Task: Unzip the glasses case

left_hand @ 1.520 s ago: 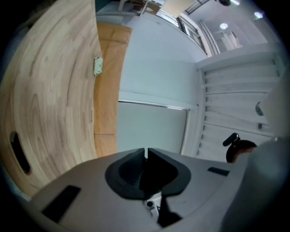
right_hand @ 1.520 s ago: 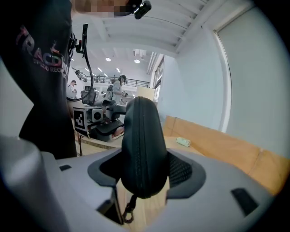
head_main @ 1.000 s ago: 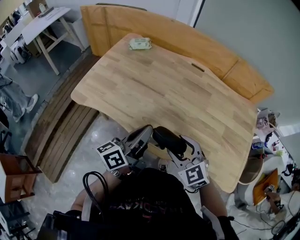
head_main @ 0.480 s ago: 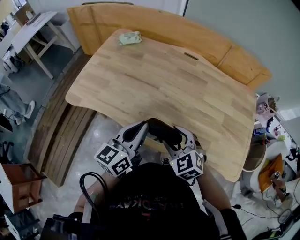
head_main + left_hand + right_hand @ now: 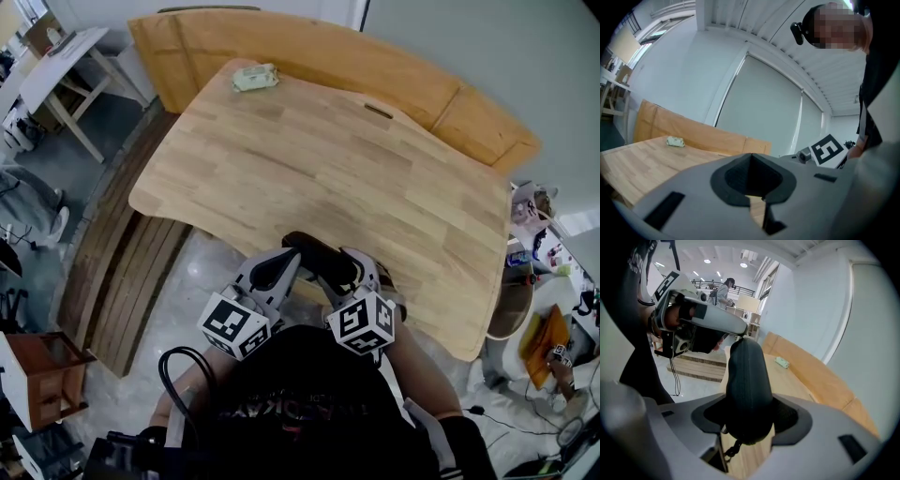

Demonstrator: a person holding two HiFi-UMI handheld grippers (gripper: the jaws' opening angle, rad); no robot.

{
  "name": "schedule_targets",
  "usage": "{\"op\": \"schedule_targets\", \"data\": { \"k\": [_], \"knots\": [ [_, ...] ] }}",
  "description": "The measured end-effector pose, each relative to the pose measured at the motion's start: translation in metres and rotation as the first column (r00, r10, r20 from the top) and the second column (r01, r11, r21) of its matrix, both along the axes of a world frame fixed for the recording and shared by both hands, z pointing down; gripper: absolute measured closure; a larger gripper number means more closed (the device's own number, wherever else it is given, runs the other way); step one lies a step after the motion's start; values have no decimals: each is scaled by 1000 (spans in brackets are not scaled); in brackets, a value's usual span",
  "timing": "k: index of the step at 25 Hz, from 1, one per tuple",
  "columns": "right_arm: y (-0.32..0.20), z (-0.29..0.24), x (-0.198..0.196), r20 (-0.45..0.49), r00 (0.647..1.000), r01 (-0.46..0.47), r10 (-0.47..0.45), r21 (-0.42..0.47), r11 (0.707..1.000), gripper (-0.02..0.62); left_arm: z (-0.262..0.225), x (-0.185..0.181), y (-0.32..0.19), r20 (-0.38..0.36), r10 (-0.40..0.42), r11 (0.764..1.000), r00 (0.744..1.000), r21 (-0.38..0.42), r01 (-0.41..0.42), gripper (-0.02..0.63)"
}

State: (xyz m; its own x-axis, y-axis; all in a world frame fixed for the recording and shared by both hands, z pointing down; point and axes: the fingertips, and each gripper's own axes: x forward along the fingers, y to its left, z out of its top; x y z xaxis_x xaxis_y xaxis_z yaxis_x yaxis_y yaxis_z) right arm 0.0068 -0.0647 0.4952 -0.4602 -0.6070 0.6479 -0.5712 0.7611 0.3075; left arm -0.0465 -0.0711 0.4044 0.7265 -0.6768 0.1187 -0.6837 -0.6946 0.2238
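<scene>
From the head view, the dark glasses case (image 5: 319, 262) hangs in the air over the table's (image 5: 328, 159) near edge, at about 6 o'clock. The right gripper (image 5: 352, 272) is clamped round it. The left gripper (image 5: 289, 257) noses in from 8 o'clock. A pale packet (image 5: 253, 77) lies well off at 11 o'clock.

The left gripper view shows its jaws pressed together on nothing, only wood behind them. The case isn't visible here at all.

The right gripper view shows what the others don't. The case (image 5: 747, 385) stands up between the spread jaws with the zip seam facing the camera, and a small cord (image 5: 732, 448) dangles at 6 o'clock. If that's the pull, I'd say the left tongs must open, come down to it and pinch it, while the right holds firm.
</scene>
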Motion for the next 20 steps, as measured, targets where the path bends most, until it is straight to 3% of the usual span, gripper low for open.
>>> {"op": "schedule_targets", "data": {
  "k": [4,12,20],
  "knots": [
    [-3,-4,-8,0,1000,4,-4,-5,1000,325,3,11,7,63,51,998,997,22,-53,594],
    [-5,-3,-17,-10,1000,17,-17,-3,1000,324,12,24,17,61,123,992,991,-23,-122,594],
    [-7,0,-26,-32,999,31,-31,-3,1000,324,19,40,24,107,195,981,975,-40,-192,594]
  ]
}}
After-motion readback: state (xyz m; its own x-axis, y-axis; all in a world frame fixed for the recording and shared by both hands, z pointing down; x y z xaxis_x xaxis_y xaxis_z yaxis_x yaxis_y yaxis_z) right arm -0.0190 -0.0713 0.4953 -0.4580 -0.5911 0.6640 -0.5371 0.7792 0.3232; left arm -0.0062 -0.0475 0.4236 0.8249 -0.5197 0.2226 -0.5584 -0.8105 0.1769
